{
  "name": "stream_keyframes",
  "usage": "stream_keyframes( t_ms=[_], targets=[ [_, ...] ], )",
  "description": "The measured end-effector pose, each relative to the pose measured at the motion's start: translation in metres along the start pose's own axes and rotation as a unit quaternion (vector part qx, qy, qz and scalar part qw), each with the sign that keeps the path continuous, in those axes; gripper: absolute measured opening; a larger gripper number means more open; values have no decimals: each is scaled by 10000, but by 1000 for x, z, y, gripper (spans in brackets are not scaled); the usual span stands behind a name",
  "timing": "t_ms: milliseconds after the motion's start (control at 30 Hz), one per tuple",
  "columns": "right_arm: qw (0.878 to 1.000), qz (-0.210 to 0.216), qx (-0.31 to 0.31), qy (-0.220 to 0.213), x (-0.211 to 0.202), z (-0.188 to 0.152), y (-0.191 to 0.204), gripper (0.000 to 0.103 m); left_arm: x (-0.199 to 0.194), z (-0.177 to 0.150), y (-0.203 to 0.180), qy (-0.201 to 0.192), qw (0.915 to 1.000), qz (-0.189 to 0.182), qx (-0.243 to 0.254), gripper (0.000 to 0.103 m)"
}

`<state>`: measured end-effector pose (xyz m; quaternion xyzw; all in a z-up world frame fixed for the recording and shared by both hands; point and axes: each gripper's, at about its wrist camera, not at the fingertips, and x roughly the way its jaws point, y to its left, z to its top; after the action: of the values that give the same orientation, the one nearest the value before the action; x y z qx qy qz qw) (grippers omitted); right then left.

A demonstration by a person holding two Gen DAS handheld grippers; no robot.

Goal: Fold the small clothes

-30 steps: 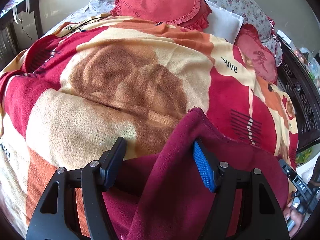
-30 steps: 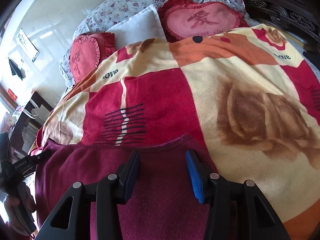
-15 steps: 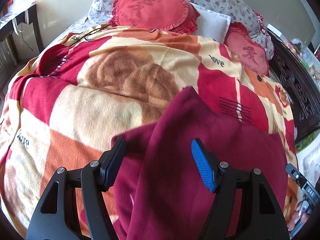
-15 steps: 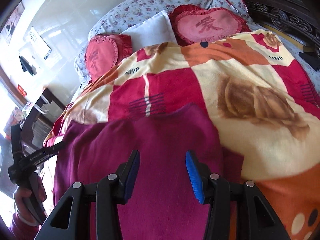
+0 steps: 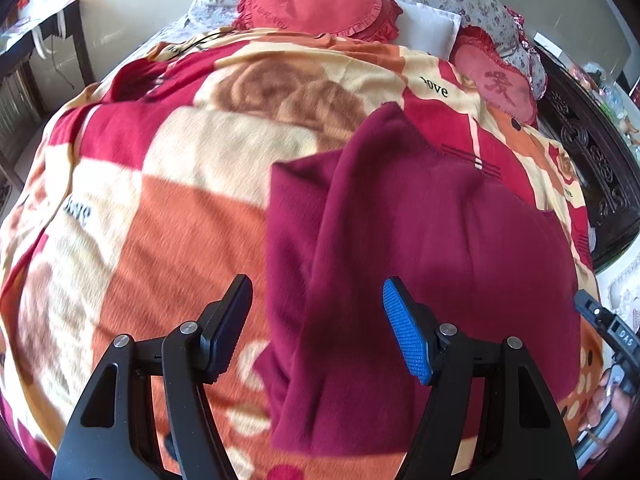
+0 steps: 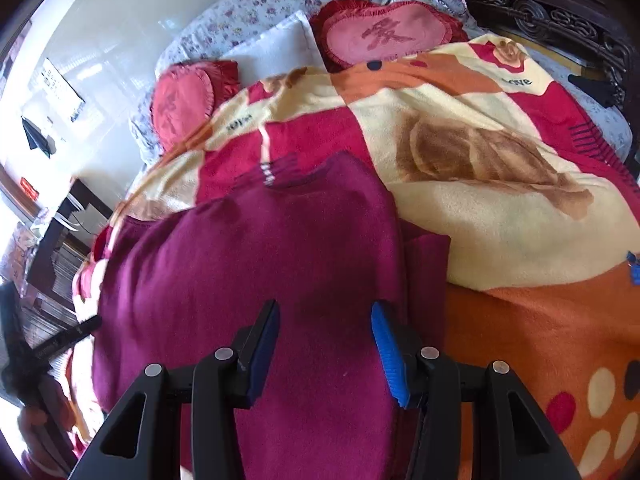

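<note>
I hold two grippers over the bed. My left gripper (image 5: 316,320) has its jaws spread wide, and nothing is pinched in them. My right gripper (image 6: 324,346) has its jaws partly apart, and they pinch nothing either; the cloth only shows below them.

The dark red top (image 5: 420,248) lies on the blanket (image 5: 160,208), near the foot of the bed. One side of the top is already folded over onto the middle, with a long fold line running up it. So I think the folding has started but is not finished. The other side may need to come over, and then the top may need folding in half. It also looks a bit bumpy and may need smoothing.

Beyond the top, at the head of the bed, sit two red heart pillows (image 6: 384,38) and a white pillow (image 6: 276,52). They are well away from the top. Nothing lies on the top, so nothing blocks me. The soft blanket under it may make the top slide.
</note>
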<state>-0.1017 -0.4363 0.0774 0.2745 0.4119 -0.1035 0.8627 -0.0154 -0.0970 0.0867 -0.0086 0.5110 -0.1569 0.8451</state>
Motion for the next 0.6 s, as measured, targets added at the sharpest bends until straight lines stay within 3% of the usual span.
stream_keyframes(
  t_ms=[233,400,600],
  targets=[
    [9988,-99,-487,-19,-28,-27,15,46,-8,-31,24,120,9994,-108,-296,68],
    [9982,-200,-460,318,-9,-46,0,46,0,-46,30,290,9989,-59,-376,68],
    [9981,-209,-489,314,-17,-42,9,46,-1,-58,32,306,9988,-85,-381,68]
  ],
)
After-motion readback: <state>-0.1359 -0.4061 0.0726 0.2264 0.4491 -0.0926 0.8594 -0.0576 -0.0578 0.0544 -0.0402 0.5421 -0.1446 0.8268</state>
